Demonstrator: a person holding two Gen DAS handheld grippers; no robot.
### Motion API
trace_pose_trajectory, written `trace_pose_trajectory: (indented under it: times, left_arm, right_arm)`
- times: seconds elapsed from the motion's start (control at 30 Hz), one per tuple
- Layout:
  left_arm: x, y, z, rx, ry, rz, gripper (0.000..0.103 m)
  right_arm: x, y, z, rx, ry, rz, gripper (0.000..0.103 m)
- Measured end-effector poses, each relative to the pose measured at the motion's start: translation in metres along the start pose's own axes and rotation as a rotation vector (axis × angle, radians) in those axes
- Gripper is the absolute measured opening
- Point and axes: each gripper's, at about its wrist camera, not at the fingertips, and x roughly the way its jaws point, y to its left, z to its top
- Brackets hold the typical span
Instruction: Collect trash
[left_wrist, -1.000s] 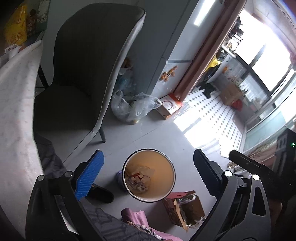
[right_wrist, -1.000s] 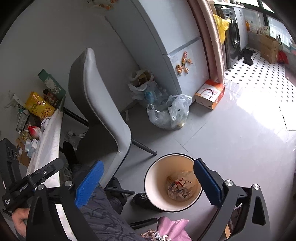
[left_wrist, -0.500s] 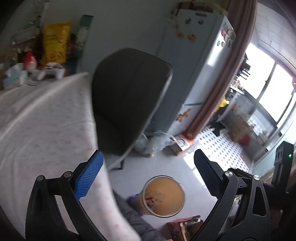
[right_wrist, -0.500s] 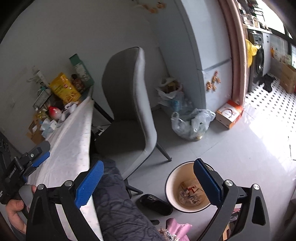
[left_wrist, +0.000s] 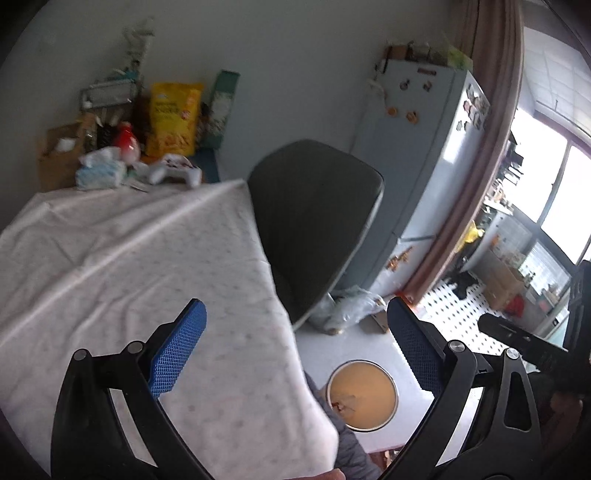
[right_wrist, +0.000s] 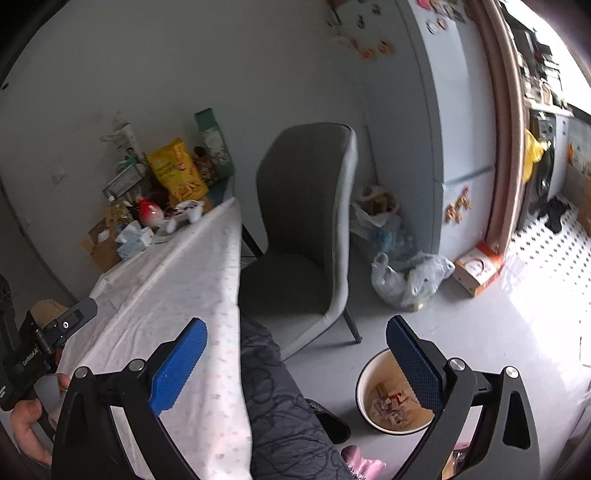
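A round white trash bin (left_wrist: 362, 395) (right_wrist: 388, 398) stands on the grey floor beside the table, with crumpled paper scraps and wrappers at its bottom. My left gripper (left_wrist: 297, 350) is open and empty, held above the edge of the white-clothed table (left_wrist: 129, 266), with the bin below and to the right. My right gripper (right_wrist: 295, 363) is also open and empty, raised over the table's corner and a person's patterned dark trouser leg (right_wrist: 288, 402). The bin sits under its right finger. The left tool and a hand (right_wrist: 27, 424) show at the lower left of the right wrist view.
A grey chair (right_wrist: 306, 229) stands between the table and a pale fridge (right_wrist: 454, 122). Snack bags, tissues and a game controller (left_wrist: 177, 171) crowd the table's far end. Plastic bags (right_wrist: 406, 277) and a small box (right_wrist: 478, 267) lie on the floor by the fridge.
Both grippers have lifted away from above the bin and swung up toward the table, which now fills the left of each view. Both stayed open and empty.
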Motion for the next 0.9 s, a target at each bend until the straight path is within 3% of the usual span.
trace_pose_trajectory:
  times: [0.33,0.6,0.8,0.9]
  left_arm:
    - [-0.071,0.015,-0.010,0.002,-0.064,0.062,0.097]
    - [-0.118,0.017,-0.016,0.012,-0.142,0.113,0.097]
    - [-0.133,0.018,-0.023,0.016,-0.160,0.126,0.097]
    - [-0.135,0.019,-0.026,0.019,-0.161,0.131,0.097]
  right_arm:
    - [-0.051,0.040,-0.006,-0.105,-0.096,0.031,0.095]
    - [-0.079,0.058,-0.016,-0.147,-0.113,0.051,0.095]
    - [-0.090,0.071,-0.028,-0.169,-0.117,0.042,0.095]
    - [-0.097,0.072,-0.034,-0.144,-0.163,0.007,0.095]
